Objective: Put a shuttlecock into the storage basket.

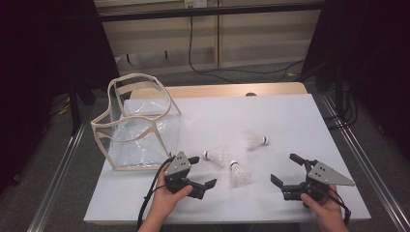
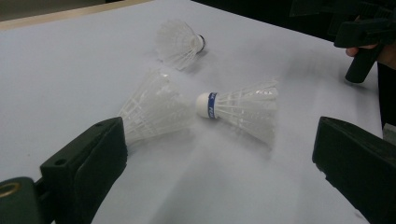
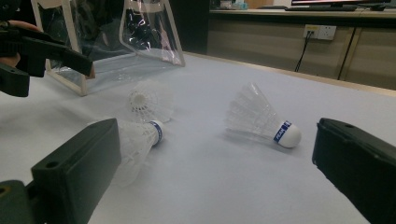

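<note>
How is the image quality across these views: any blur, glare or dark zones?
High view: side margins nearly black, white table evenly lit. Left gripper view: soft haze around the shuttlecocks, whose feathers smear. Right gripper view: sharper; reflections glare on the clear bag, and the near tool jaws are out of focus.

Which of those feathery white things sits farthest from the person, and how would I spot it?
Start at the clear bag on the white table. Look right to three shuttlecocks; the farthest shuttlecock lies alone, nearer the table's far edge, its cork pointing right.
</note>
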A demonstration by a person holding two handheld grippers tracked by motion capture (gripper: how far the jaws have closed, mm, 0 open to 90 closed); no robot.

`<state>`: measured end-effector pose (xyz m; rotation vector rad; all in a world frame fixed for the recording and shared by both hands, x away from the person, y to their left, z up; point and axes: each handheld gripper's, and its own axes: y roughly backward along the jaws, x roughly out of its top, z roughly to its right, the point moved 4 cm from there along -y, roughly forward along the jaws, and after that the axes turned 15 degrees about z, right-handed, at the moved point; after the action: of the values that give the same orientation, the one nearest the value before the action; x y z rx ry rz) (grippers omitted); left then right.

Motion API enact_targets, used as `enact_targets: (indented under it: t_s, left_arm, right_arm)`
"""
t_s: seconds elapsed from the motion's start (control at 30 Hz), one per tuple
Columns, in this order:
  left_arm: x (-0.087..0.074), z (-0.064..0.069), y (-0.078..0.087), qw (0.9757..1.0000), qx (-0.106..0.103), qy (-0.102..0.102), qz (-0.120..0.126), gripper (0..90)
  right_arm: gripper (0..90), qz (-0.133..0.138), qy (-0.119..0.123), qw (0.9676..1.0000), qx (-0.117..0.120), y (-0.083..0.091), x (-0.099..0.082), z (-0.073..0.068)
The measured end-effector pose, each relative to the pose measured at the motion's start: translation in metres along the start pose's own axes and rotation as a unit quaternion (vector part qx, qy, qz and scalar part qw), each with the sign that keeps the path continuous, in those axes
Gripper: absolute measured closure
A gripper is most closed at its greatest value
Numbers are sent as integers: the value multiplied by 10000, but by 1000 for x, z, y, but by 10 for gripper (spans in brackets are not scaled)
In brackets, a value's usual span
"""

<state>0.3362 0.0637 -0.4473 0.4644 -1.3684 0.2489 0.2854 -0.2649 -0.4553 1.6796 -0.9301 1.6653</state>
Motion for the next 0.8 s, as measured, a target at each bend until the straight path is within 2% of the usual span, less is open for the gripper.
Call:
enact_targets:
  t_s: [0.8]
  left_arm:
    - [-1,7,-16,9999,-92,-22,-124,33]
  right_arm:
    - [7,-20,1,10000,62,0,0,-1]
